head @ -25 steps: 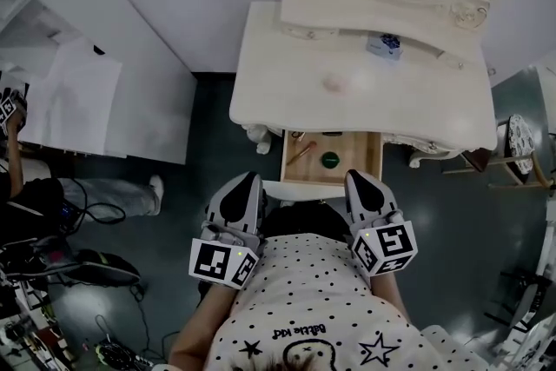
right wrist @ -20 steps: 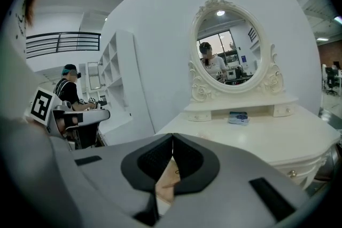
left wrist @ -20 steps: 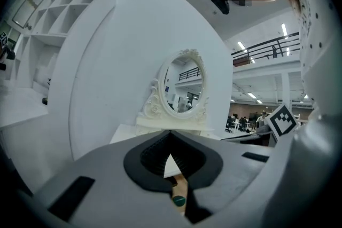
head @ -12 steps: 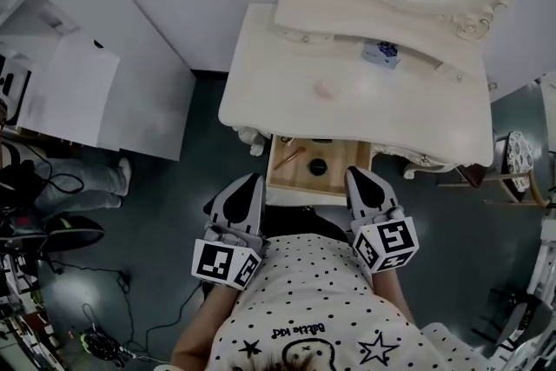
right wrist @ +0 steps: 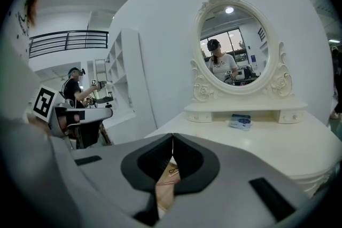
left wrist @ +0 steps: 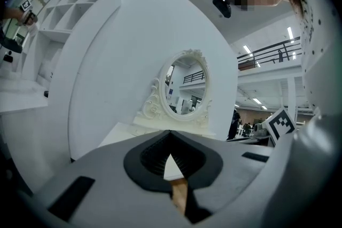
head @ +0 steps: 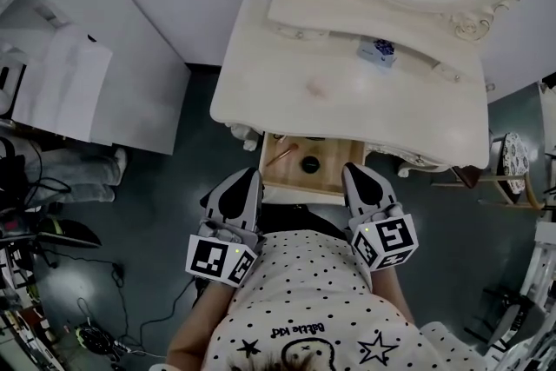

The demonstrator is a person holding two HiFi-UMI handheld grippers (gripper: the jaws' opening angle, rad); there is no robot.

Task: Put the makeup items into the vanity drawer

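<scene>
The cream vanity [head: 408, 113] has its wooden drawer [head: 337, 171] pulled open below the tabletop. Inside lie a rose-coloured brush [head: 282, 154] and a dark round compact [head: 310, 164]. My left gripper [head: 250, 175] sits at the drawer's front left corner, my right gripper [head: 352, 171] at its front right corner. Both are shut with nothing between the jaws. In the left gripper view the closed left gripper [left wrist: 170, 133] points toward the oval mirror [left wrist: 186, 88]. Below the right gripper [right wrist: 172, 136], in the right gripper view, a slice of the drawer [right wrist: 166, 181] shows.
A small blue box [head: 376, 50] stands on the vanity's raised shelf, and a pale pink patch [head: 319, 86] marks the tabletop. White shelving [head: 61, 91] stands to the left. Cables and gear [head: 52, 230] lie on the dark floor. Another person [right wrist: 75, 93] works at the far left.
The vanity has drifted left in the head view. Both grippers now sit closer to the drawer's front corners and stay shut.
</scene>
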